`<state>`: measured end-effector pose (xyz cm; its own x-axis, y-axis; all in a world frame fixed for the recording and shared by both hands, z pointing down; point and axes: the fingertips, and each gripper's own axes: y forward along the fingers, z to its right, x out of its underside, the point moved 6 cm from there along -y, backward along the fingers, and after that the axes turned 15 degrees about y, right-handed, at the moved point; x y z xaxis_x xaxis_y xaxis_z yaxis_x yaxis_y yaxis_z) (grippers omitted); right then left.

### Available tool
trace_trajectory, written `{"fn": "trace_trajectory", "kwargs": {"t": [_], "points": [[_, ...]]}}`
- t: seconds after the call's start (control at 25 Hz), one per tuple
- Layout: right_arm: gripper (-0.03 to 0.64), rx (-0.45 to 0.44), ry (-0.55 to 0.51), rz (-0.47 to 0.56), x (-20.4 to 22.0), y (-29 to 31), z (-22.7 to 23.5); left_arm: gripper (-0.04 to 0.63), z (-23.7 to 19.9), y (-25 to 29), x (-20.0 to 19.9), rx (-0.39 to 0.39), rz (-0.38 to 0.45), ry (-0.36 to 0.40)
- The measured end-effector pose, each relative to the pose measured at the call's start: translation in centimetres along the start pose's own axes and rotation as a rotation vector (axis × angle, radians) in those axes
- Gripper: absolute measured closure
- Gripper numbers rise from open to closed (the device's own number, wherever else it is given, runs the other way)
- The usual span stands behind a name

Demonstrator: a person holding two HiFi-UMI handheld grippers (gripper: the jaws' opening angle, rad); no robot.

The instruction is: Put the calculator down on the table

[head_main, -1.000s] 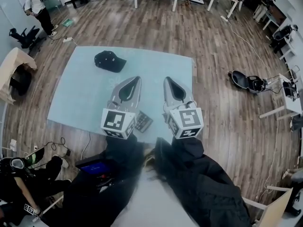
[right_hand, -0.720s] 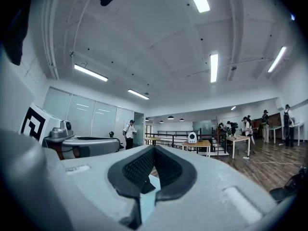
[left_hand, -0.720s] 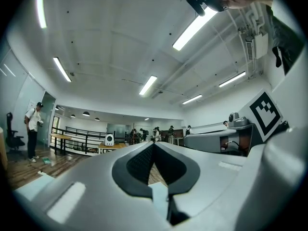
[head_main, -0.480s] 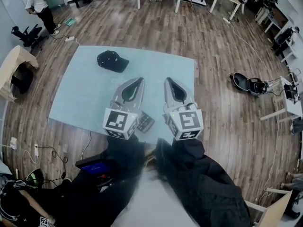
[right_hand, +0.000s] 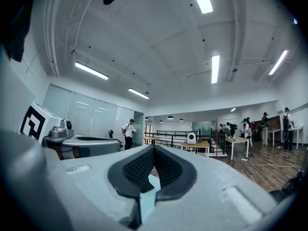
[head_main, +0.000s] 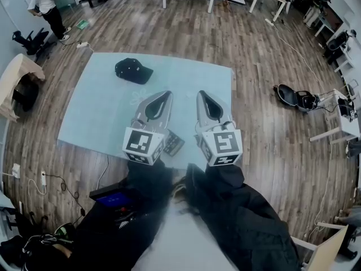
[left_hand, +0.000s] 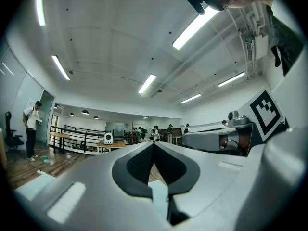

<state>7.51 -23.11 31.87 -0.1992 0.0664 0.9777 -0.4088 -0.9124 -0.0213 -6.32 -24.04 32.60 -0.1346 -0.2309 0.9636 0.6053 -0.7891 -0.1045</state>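
A dark calculator lies flat on the pale blue table, close to its near edge. It sits between my two grippers and is partly hidden behind the left one's marker cube. My left gripper is held above the table, shut and empty. Beside it my right gripper is also shut with nothing in it. In the left gripper view the left gripper points level across the room, jaw tips touching. The right gripper shows the same in the right gripper view. Neither gripper touches the calculator.
A black cap lies at the table's far left. Wooden floor surrounds the table. A person stands far left by a chair. A black bag lies on the floor to the right. Cables run near the front left.
Both grippers have stayed almost still, shut over the table. The calculator has not moved. The crouching person at the lower left has slid out of view.
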Motion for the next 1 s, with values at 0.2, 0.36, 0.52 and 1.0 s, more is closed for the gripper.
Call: {"fn": "trace_trajectory", "kwargs": {"t": [0.2, 0.36, 0.52, 1.0], "points": [[0.618, 0.005, -0.004, 0.0, 0.1, -0.2, -0.1, 0.594, 0.0, -0.2, 0.0, 0.002, 0.004, -0.005], [0.618, 0.008, -0.005, 0.0, 0.1, -0.5, -0.1, 0.594, 0.2, -0.2, 0.0, 0.002, 0.005, -0.009], [0.618, 0.013, -0.003, 0.0, 0.1, -0.7, 0.0, 0.594, 0.3, -0.3, 0.1, 0.004, 0.004, -0.015], [0.618, 0.016, -0.005, -0.002, 0.3, -1.3, 0.0, 0.593, 0.7, -0.5, 0.0, 0.007, 0.005, -0.022]]}}
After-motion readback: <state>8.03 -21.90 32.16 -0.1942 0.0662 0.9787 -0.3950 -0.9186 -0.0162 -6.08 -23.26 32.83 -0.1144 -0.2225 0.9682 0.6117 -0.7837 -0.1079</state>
